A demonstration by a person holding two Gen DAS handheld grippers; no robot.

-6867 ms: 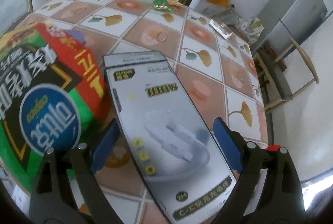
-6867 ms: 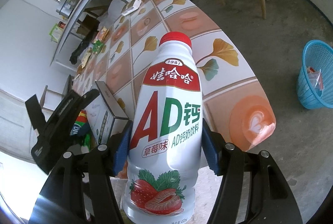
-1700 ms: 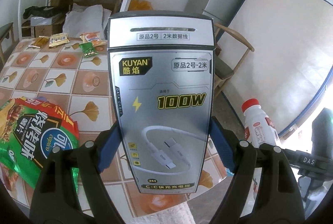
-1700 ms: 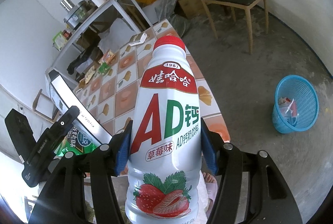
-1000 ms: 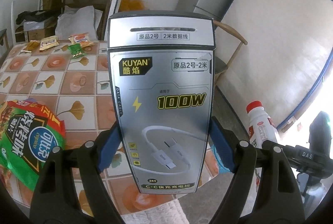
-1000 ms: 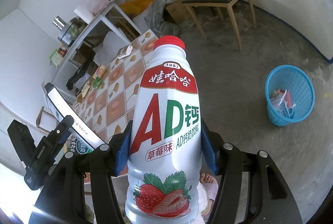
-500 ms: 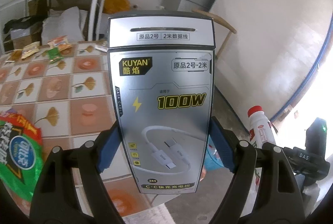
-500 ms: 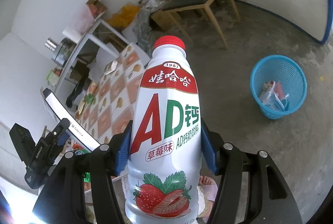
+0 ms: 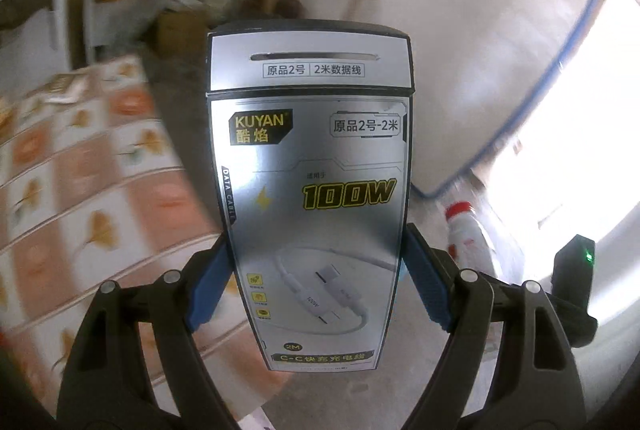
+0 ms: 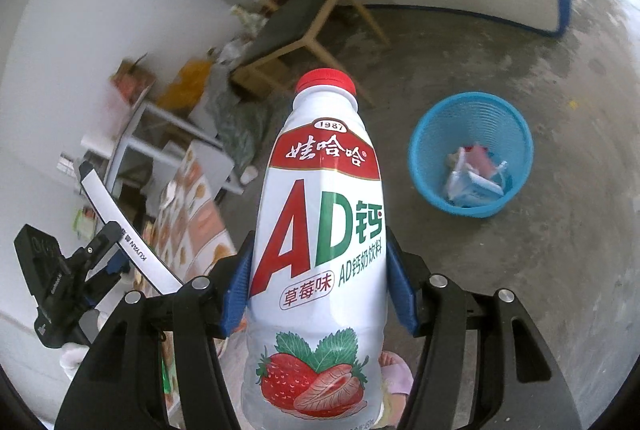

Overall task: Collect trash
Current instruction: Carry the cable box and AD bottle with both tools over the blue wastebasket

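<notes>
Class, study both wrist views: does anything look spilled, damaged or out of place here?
Nothing stands out. The bottle sits capped and intact in the right gripper, the cable box undented in the left gripper, and the blue basket stands upright on the floor.

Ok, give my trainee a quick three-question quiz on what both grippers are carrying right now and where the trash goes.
1. What does the left gripper hold?
2. True or false: the right gripper is empty.
3. The blue basket is: A) on the table, B) on the floor, C) on the chair.

Key:
1. A silver cable box.
2. False; it grips a strawberry drink bottle.
3. B, with wrappers already inside.
</notes>
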